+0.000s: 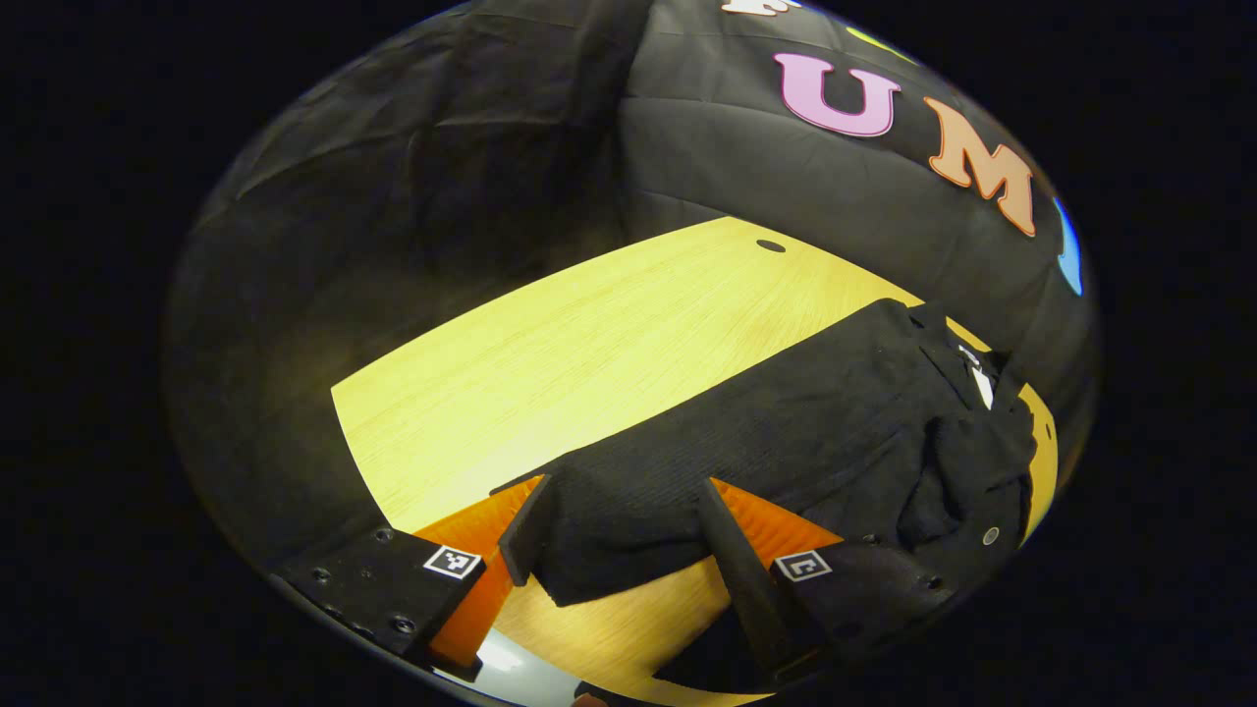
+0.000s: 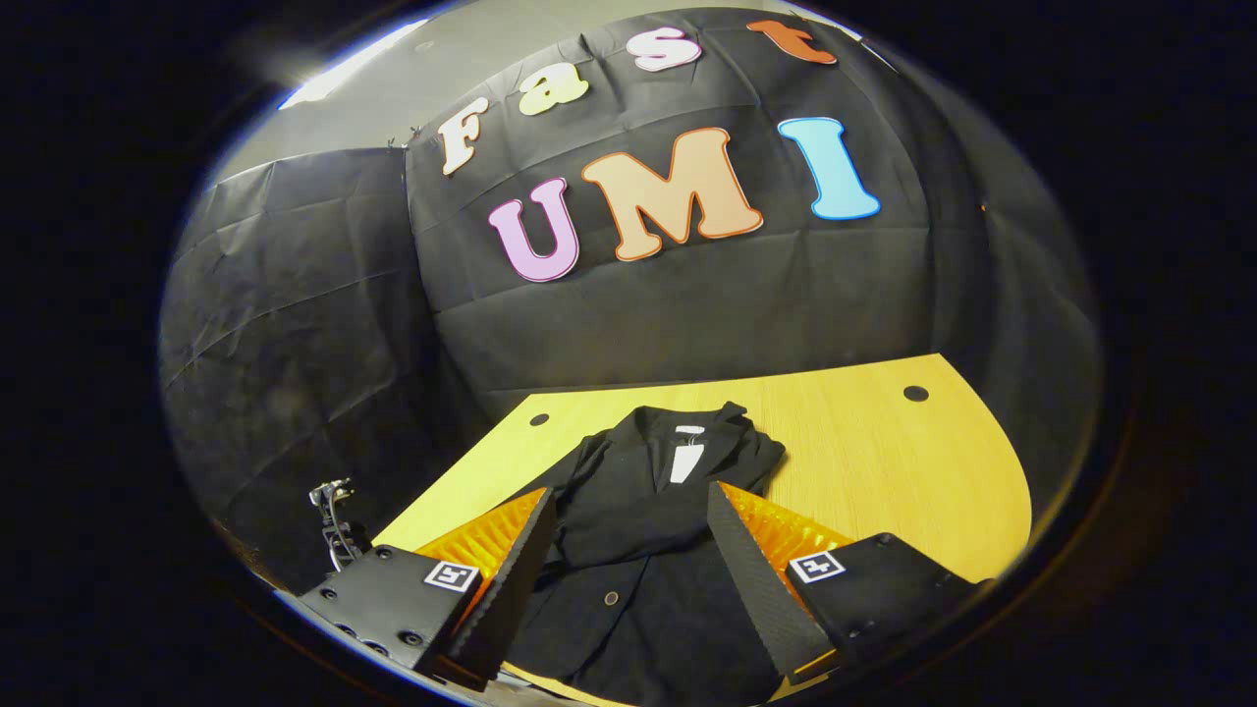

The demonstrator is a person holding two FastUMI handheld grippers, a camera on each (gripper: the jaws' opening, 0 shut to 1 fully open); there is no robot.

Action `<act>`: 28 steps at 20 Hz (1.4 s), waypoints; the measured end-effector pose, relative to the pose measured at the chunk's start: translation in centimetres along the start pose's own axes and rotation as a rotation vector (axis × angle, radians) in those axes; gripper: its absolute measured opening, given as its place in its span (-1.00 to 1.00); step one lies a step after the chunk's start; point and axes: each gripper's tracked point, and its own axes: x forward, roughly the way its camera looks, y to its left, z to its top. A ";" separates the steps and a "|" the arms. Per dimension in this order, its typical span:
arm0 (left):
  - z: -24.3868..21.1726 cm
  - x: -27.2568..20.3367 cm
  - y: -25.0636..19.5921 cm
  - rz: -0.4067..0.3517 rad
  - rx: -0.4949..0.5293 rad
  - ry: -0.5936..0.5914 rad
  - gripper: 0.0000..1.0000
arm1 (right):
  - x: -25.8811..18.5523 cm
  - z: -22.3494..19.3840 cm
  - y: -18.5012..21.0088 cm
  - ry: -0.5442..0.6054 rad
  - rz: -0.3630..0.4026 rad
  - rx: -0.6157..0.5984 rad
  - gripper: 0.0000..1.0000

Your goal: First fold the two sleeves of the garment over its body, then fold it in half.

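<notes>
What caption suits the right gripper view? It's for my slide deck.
Open right tool poised over a black jacket spread on a wooden table.

Garment hem (image 2: 638,638): in my right gripper view it runs off the bottom edge; I can't see where it ends.
Sleeves: bunched dark folds near the collar (image 1: 967,442) in my left gripper view; I can't separate sleeve from body.
Neck label (image 2: 684,460): too small to make out.
Left gripper (image 1: 619,550): fingers straddle the cloth's corner; contact possibly light, can't tell.
Table (image 1: 589,344): near edge cut off.
</notes>
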 end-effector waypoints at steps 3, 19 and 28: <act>0.3 0.4 -0.6 0.002 0.066 -0.022 0.87 | -0.2 -0.1 0.7 0.004 0.006 0.002 0.97; 1.7 1.8 -2.4 -0.057 0.102 -0.005 -0.97 | -1.0 -0.4 -2.0 -0.003 -0.061 0.039 0.97; 11.2 -3.0 -11.1 -0.213 0.198 -0.223 -1.00 | -2.8 -2.8 -5.4 0.015 -0.158 0.083 0.97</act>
